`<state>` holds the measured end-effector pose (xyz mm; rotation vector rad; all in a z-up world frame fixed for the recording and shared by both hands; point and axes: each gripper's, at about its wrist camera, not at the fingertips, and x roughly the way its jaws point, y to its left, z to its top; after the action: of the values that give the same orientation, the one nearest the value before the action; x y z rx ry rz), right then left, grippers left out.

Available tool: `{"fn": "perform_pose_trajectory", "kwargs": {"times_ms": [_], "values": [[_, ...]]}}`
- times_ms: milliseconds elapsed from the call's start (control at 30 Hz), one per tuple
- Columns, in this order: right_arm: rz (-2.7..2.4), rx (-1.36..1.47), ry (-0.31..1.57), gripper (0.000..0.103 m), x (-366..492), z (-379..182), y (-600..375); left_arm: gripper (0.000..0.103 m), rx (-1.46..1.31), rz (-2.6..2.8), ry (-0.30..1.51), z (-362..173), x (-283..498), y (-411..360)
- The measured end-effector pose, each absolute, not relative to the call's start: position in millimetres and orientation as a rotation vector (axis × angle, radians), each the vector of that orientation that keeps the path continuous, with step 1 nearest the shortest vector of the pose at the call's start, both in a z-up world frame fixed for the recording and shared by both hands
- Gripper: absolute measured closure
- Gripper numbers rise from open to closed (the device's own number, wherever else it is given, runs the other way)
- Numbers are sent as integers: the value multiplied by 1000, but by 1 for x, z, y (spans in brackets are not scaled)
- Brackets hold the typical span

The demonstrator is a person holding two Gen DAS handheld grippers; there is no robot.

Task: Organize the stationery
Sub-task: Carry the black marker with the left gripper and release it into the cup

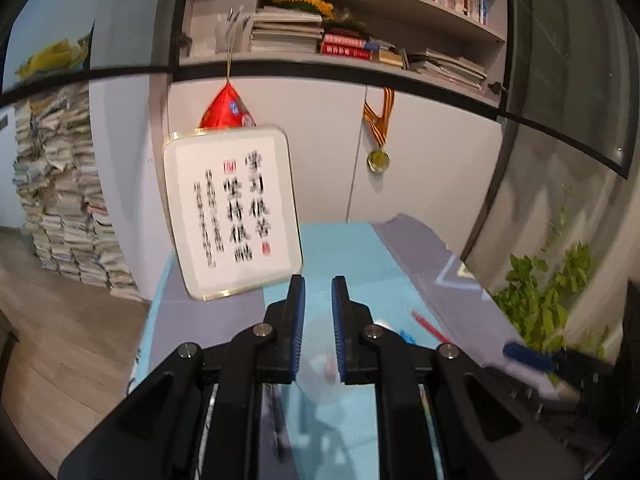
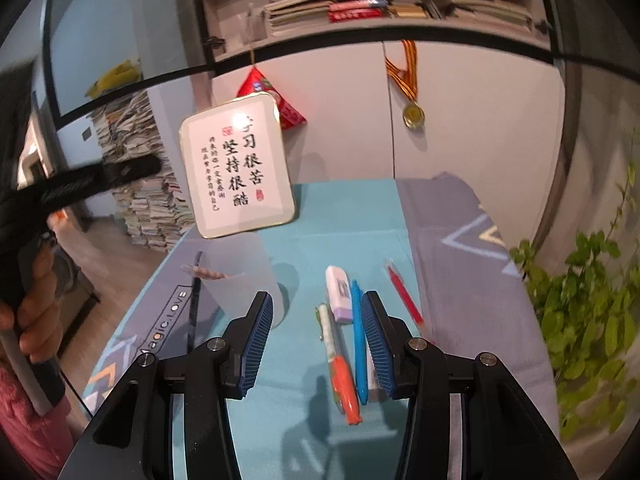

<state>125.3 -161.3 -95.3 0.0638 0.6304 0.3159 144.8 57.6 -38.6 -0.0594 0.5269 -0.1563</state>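
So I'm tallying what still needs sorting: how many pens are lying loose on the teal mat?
3: an orange-capped pen and a blue pen lie between the right gripper fingers, and a red pen lies farther right. Others may be hidden beneath the grippers.

Left wrist view motion-blurred throughout: calligraphy plaque (image 1: 232, 212) smeared, small characters unreadable. Translucent cup (image 1: 320, 356) between jaws barely discernible, contents too blurred to identify. Red pen (image 1: 430, 326) and blue object (image 1: 407, 336) partly hidden behind right finger; blue object's kind unclear. Right gripper (image 1: 528, 358) streaked at frame edge, jaws' stance unclear.

Right wrist view: blue pen (image 2: 359, 344) lower end tucked behind right pad. Black pen (image 2: 195, 304) seen partly through frosted cup. Left gripper (image 2: 100, 178) cropped by left edge, jaws unseen. Plant (image 2: 592, 320) blurred.
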Motion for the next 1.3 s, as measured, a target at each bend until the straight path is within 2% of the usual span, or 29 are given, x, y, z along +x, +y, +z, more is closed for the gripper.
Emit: {"fn": "perform_pose_trajectory", "kwargs": {"times_ms": [67, 233, 333, 467, 633, 700, 733, 867, 1167, 1300], "values": [[317, 74, 647, 56, 129, -101, -164, 81, -44, -117, 601, -66, 149, 64], [307, 72, 711, 56, 136, -113, -162, 82, -54, -49, 852, -137, 182, 92], [291, 56, 735, 56, 140, -121, -160, 81, -41, 10, 932, -165, 201, 102], [266, 4, 784, 56, 143, -134, -160, 61, -33, 83, 970, -188, 223, 114], [223, 25, 845, 57, 152, -148, -173, 67, -63, 99, 967, -188, 245, 125], [206, 49, 860, 57, 157, -151, -179, 90, -50, 78, 965, -188, 247, 121], [198, 60, 867, 56, 159, -153, -182, 95, -47, 61, 973, -187, 247, 119], [174, 87, 880, 57, 166, -154, -191, 95, -98, 26, 932, -164, 230, 114], [168, 101, 902, 56, 179, -160, -197, 95, -135, -97, 583, -36, 160, 98], [179, 110, 912, 56, 176, -163, -196, 95, -125, -126, 486, -3, 160, 79]]}}
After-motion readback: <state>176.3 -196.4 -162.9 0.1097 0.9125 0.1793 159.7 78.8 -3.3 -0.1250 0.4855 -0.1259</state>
